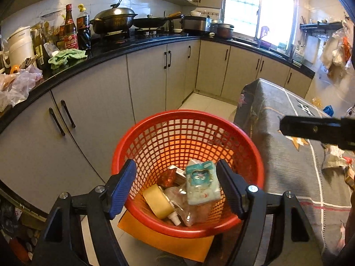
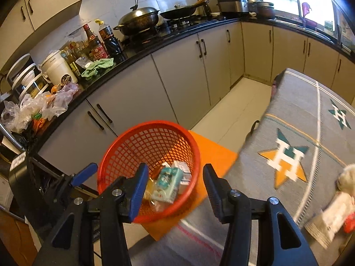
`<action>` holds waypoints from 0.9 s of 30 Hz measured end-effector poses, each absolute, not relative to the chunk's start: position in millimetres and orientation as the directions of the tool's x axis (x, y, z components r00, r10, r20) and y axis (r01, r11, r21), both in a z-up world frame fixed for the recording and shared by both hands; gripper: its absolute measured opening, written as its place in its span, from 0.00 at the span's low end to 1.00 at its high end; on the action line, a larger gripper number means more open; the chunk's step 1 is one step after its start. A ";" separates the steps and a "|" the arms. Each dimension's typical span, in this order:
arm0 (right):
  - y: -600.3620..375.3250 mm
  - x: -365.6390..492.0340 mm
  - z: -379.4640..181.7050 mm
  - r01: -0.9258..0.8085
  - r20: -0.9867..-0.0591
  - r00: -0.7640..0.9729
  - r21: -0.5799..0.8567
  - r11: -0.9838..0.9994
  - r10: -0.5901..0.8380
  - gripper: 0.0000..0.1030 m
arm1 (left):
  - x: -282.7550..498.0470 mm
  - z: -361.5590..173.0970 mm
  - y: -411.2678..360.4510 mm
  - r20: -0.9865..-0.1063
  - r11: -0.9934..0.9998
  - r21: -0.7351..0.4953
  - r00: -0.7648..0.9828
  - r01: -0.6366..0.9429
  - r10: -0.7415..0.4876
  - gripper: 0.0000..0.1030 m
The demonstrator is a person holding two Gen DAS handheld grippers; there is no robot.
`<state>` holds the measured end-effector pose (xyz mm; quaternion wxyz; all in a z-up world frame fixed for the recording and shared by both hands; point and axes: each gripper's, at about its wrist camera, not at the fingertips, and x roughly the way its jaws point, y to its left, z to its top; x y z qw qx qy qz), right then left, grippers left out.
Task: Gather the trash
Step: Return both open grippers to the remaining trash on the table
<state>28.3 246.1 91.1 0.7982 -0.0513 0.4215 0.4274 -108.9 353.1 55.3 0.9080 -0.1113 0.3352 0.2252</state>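
A lived-in home kitchen is showing here: a lidded dark metal wok [image 1: 113,20] is sitting on a gas hob, tall sauce bottles [image 1: 70,30] are crowding the black stone surface [image 1: 115,49], and grey cupboard doors [image 1: 146,82] are running beneath a bright window [image 1: 259,11].

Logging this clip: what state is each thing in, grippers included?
Red plastic mesh basket: upright, partly filled with trash.
Pale green tissue pack: inside the basket, leaning.
Yellow tape roll: inside the basket, tilted.
Left gripper: open, empty.
Right gripper: open, empty.
Dark lidded wok: covered.
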 end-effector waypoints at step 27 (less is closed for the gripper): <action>58.8 26.3 64.7 -0.581 -0.752 0.439 0.179 0.794 0.491 0.61 | -81.5 69.3 210.1 -0.658 0.966 0.025 0.723 -0.258 0.210 0.71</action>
